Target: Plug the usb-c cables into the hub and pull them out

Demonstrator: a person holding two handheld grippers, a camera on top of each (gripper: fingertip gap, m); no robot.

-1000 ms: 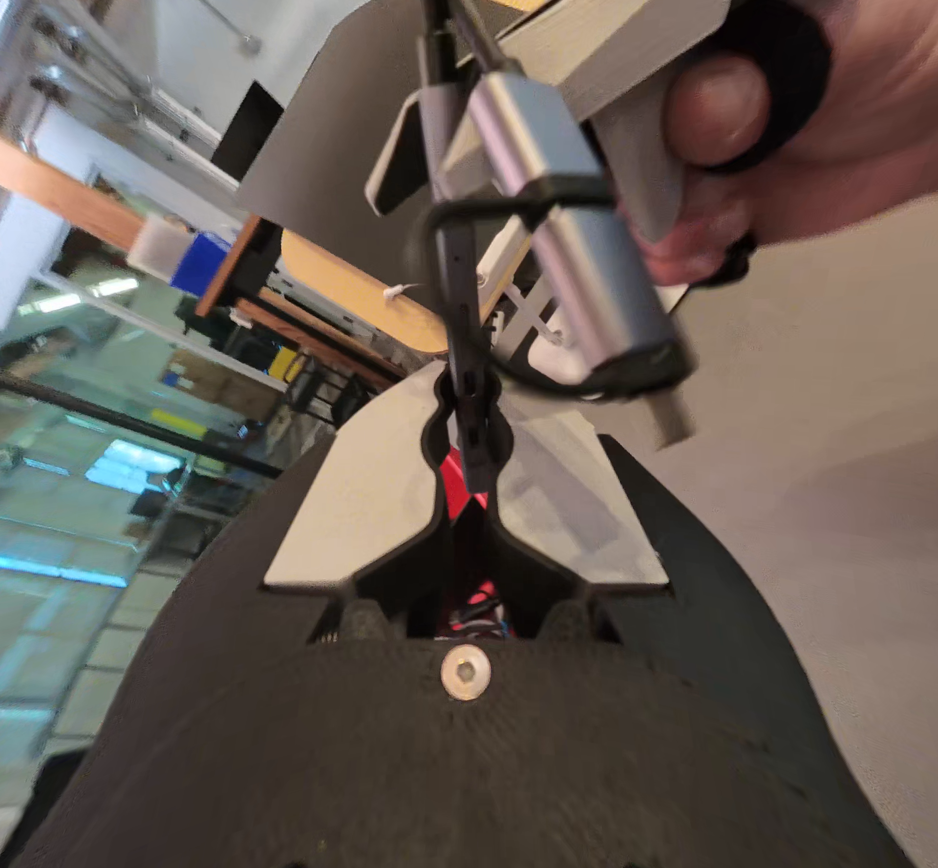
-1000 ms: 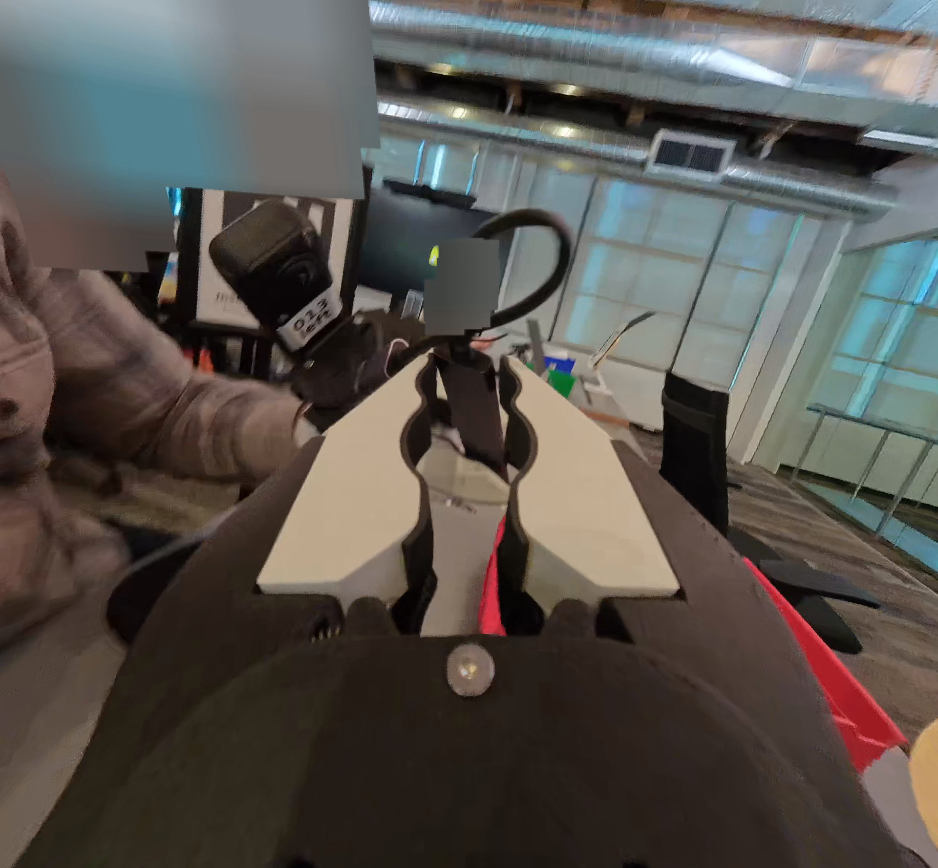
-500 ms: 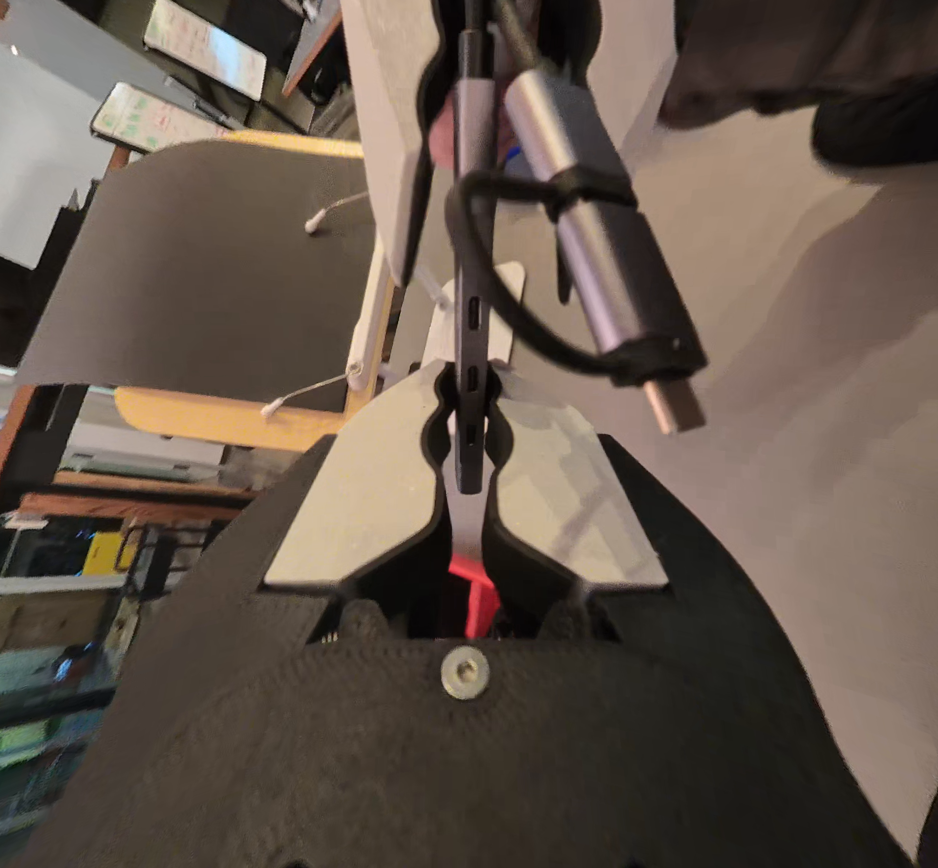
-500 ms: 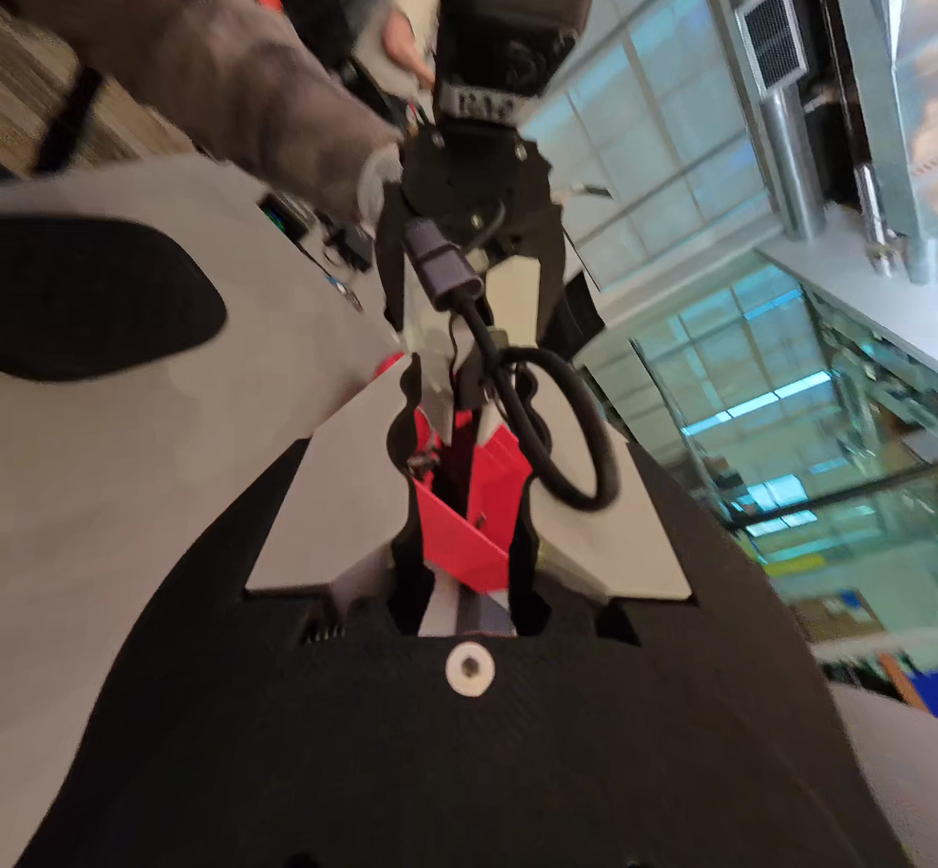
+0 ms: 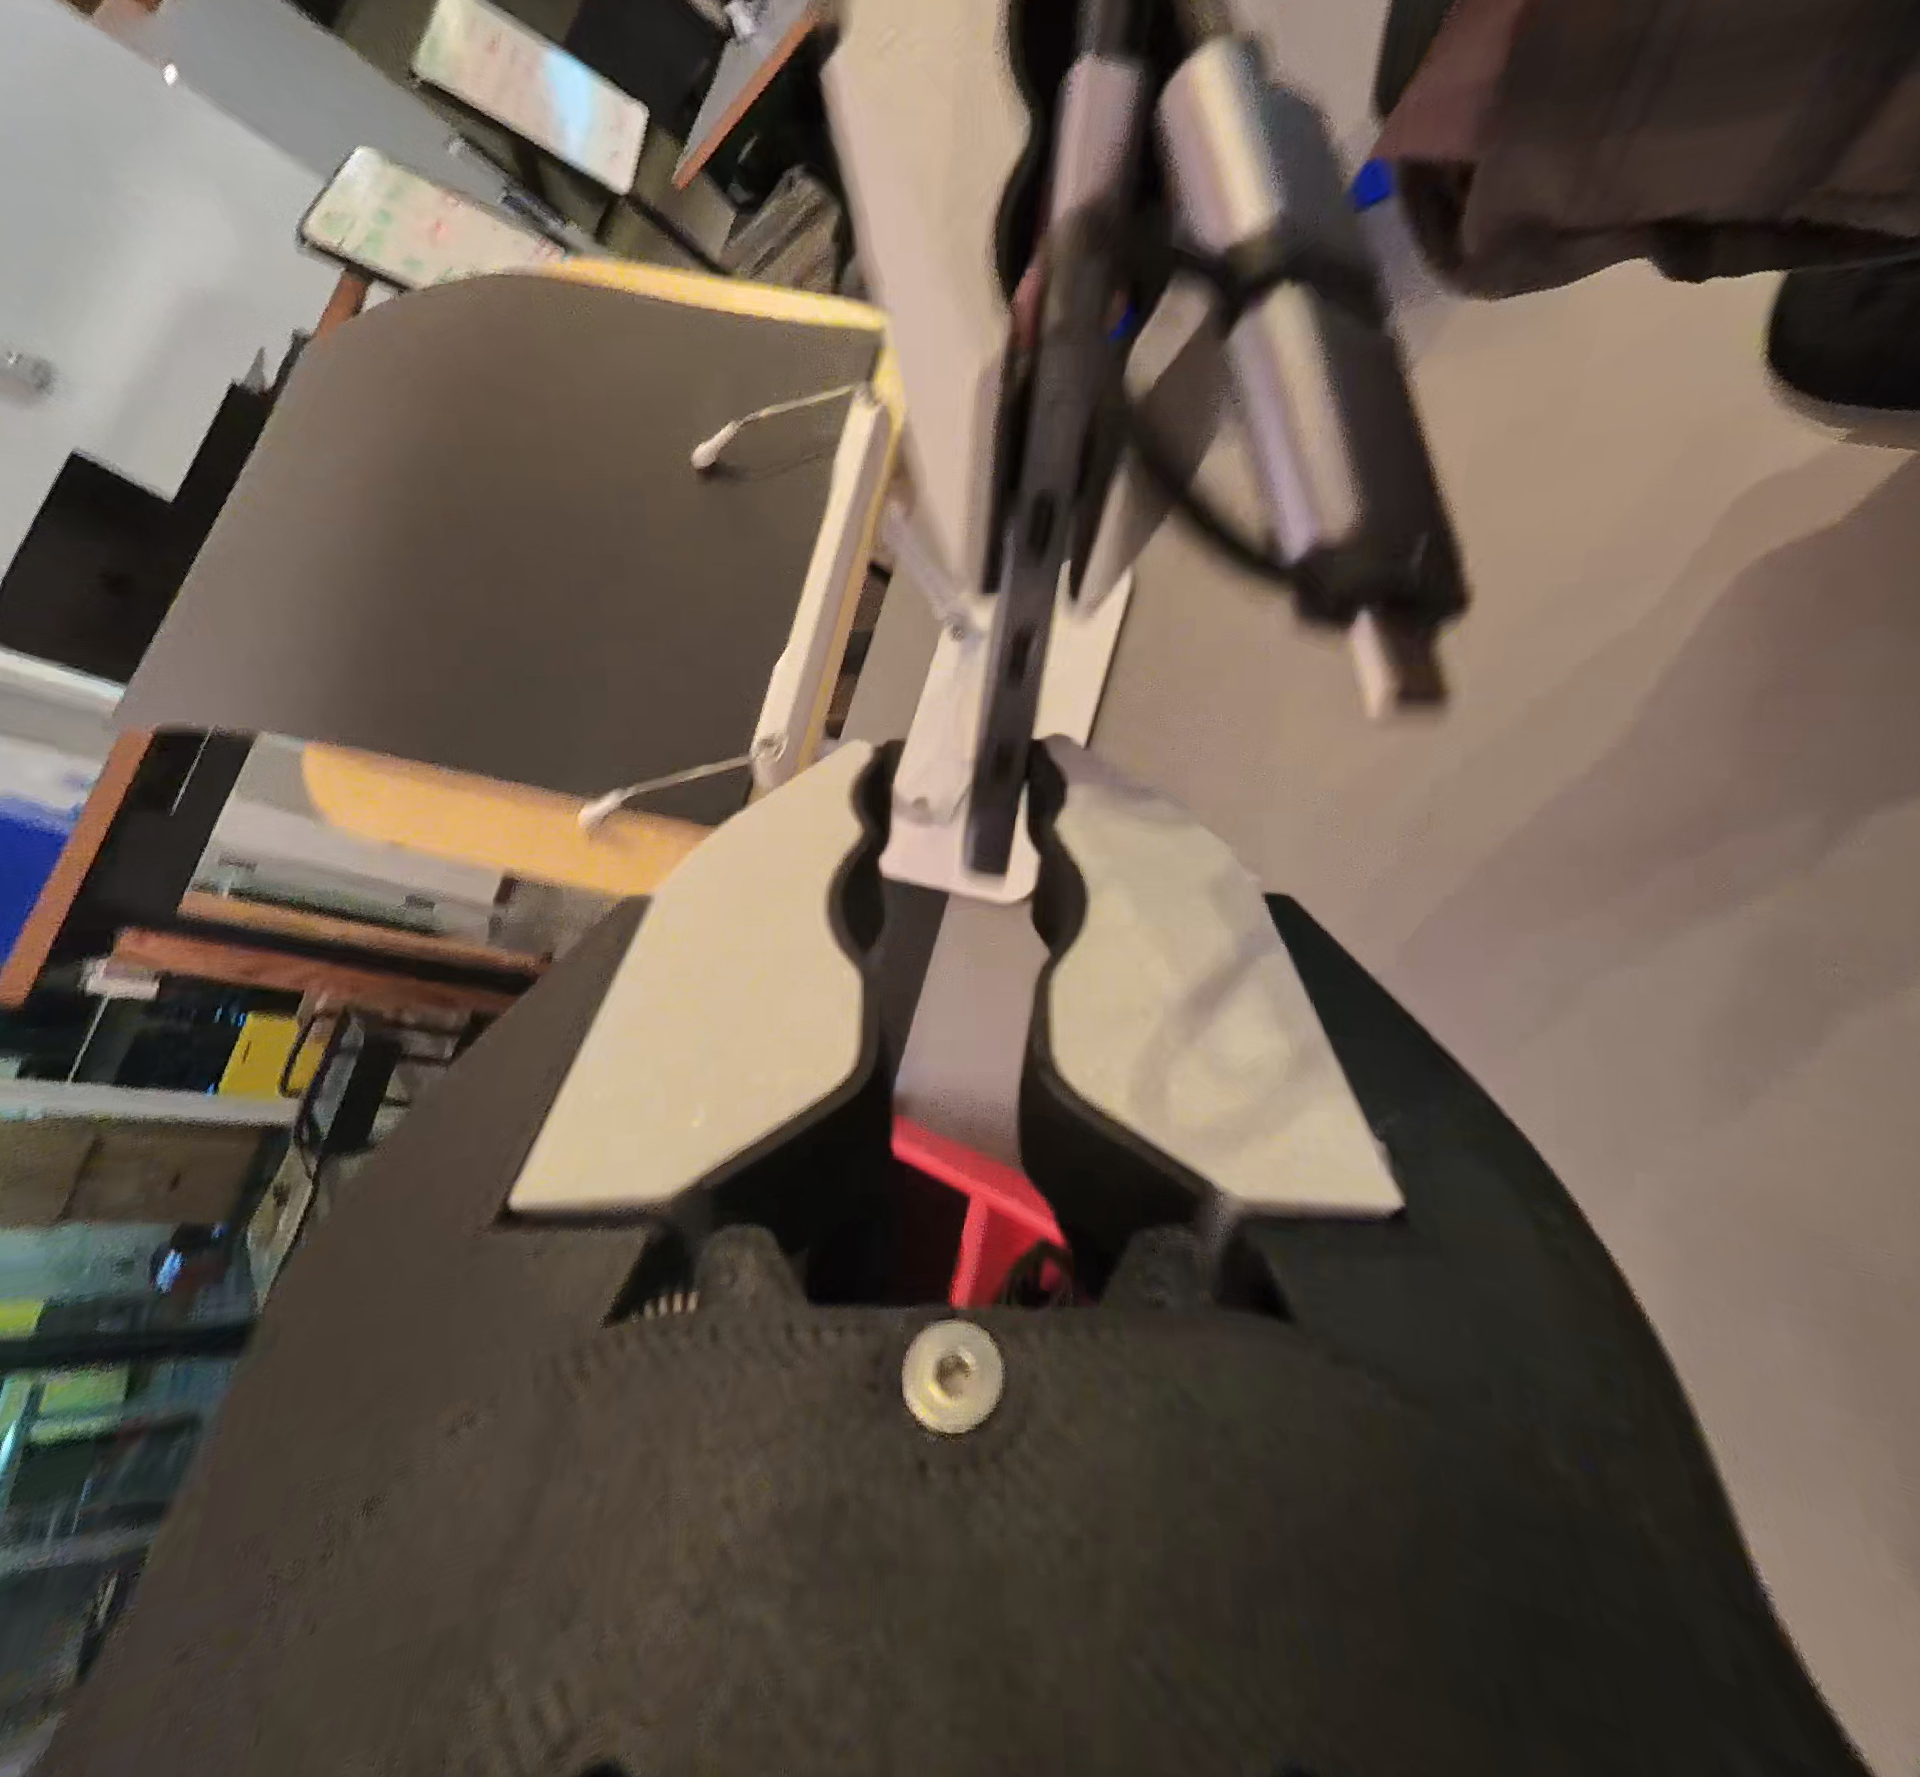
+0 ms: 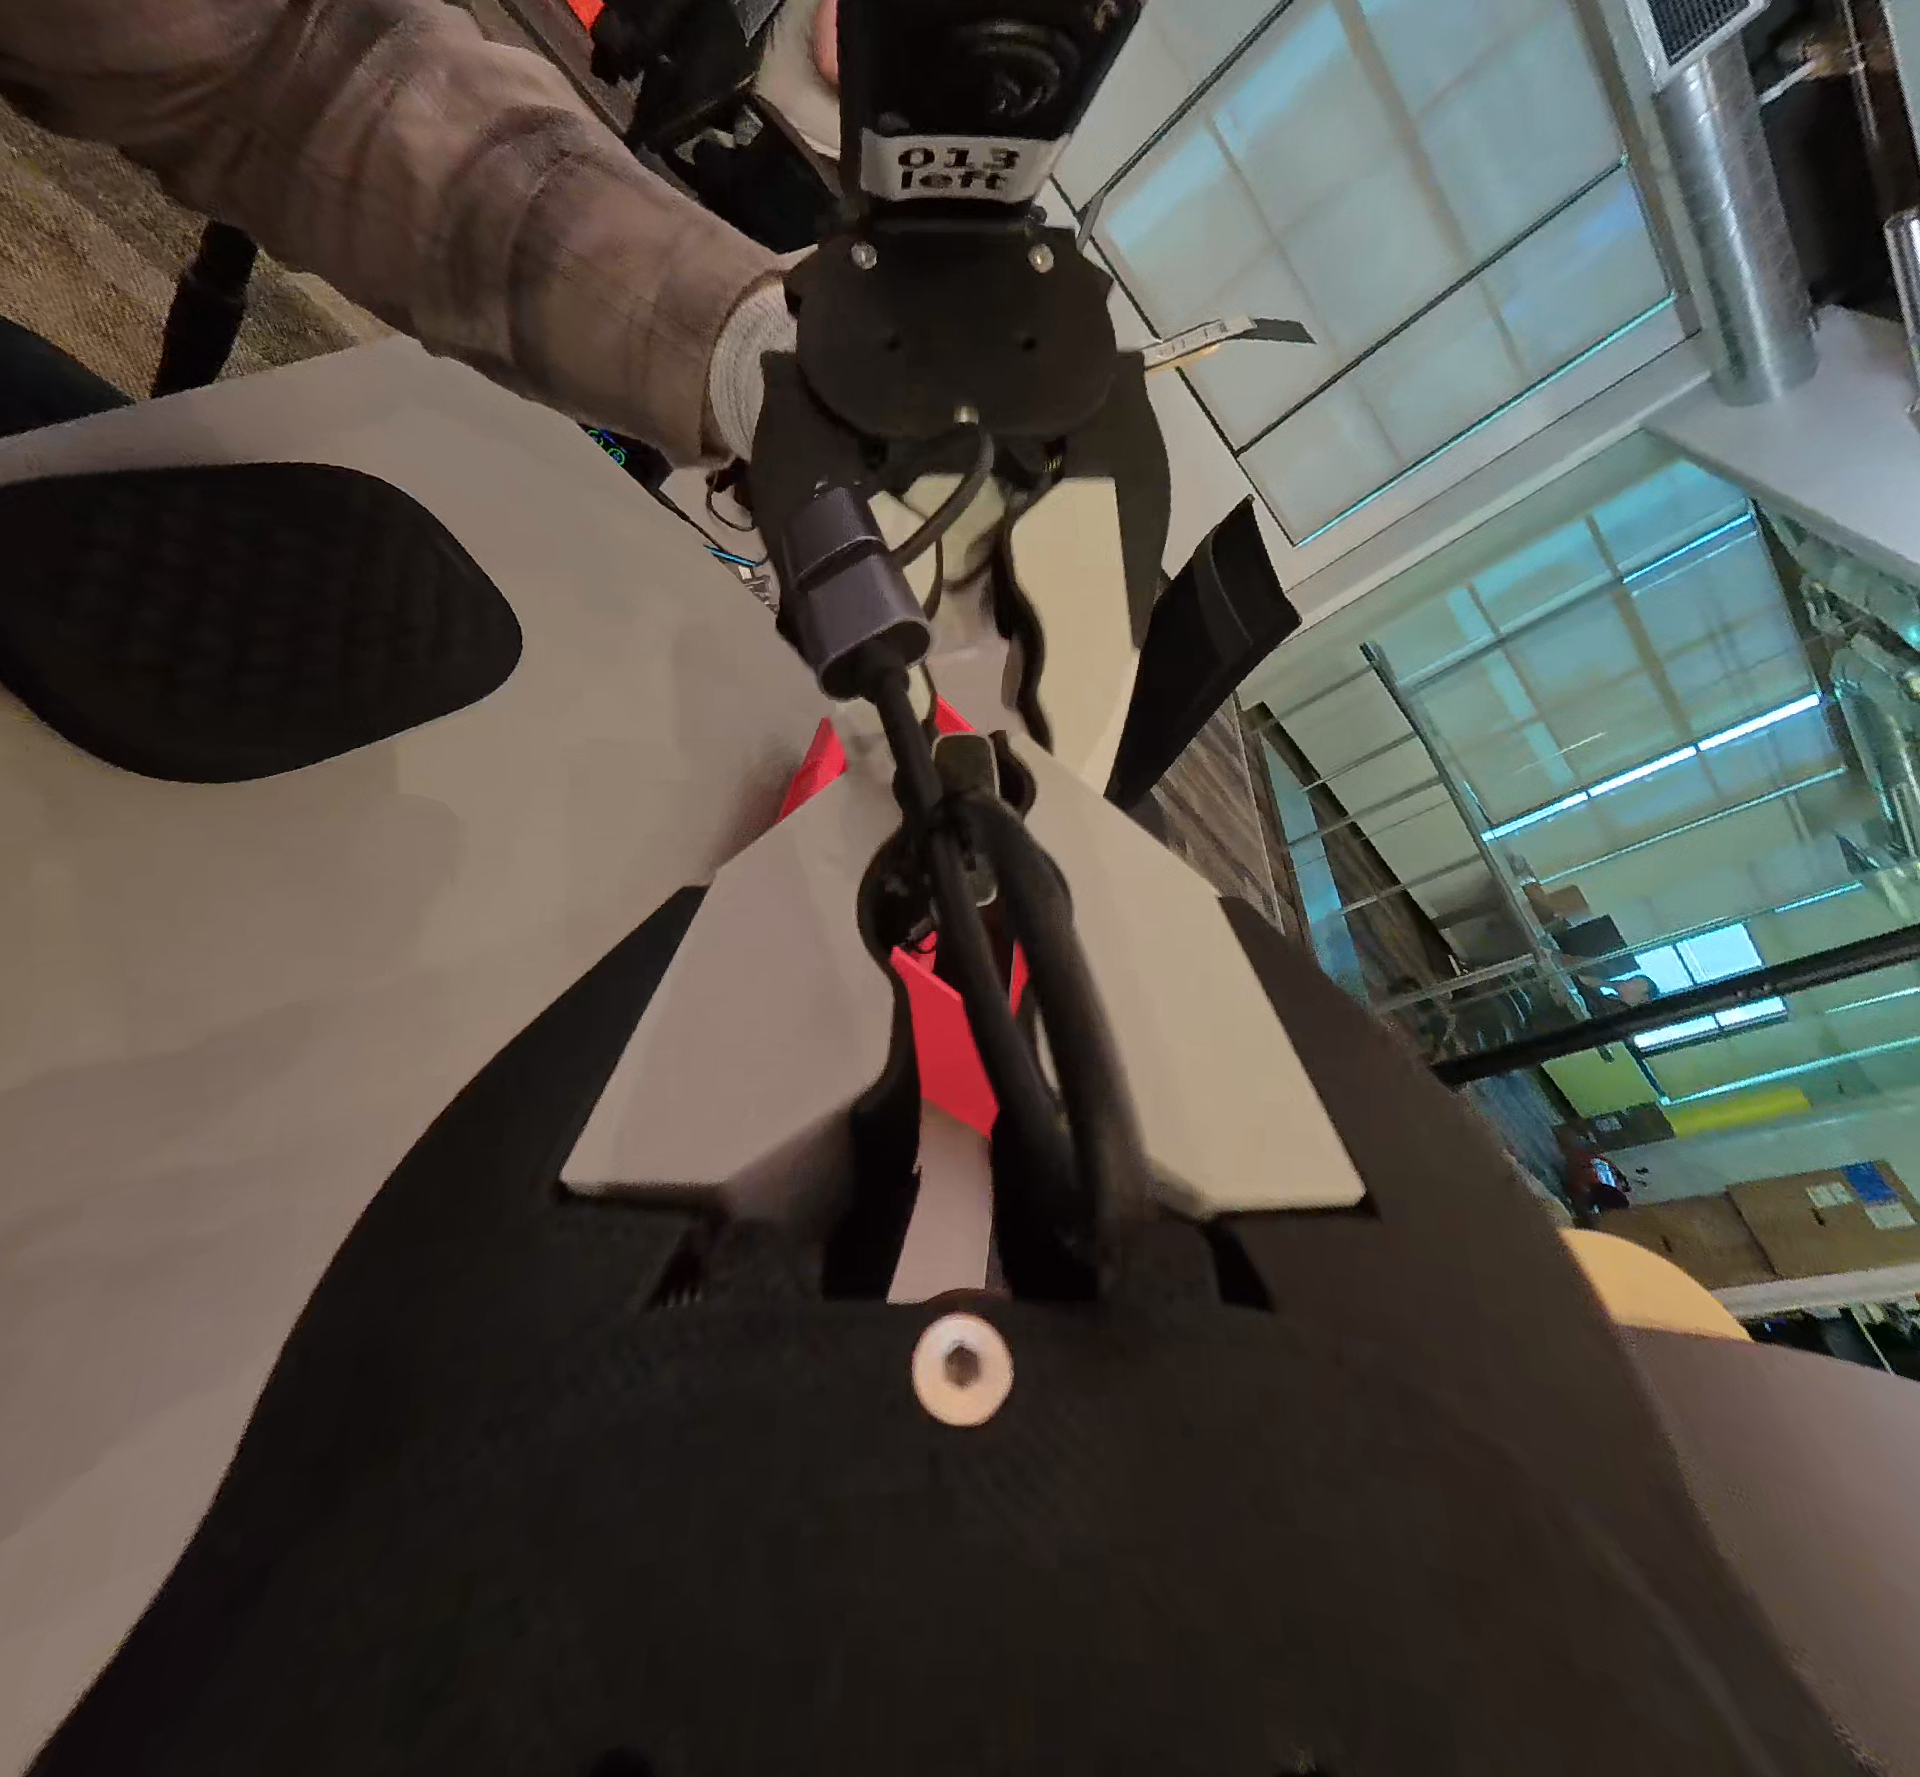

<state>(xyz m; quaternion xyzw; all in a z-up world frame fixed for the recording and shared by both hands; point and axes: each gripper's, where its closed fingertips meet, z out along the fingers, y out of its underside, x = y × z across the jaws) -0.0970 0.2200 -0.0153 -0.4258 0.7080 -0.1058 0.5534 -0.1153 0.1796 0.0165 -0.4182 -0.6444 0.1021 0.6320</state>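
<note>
The left gripper (image 5: 951,808) has its fingers parted, barely touching the thin hub (image 5: 1013,688). The right gripper (image 6: 961,792) clamps the hub's far end and black cable (image 6: 987,979). Judged mid-handover; next, settle one firm hold on the hub.

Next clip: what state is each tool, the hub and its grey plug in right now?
hub: held in the air, visible ports empty.
left tool: open, hub's end between its fingertips.
right tool: shut on the hub's far end.
grey plug: unplugged, hanging on its looped black cable.
</note>
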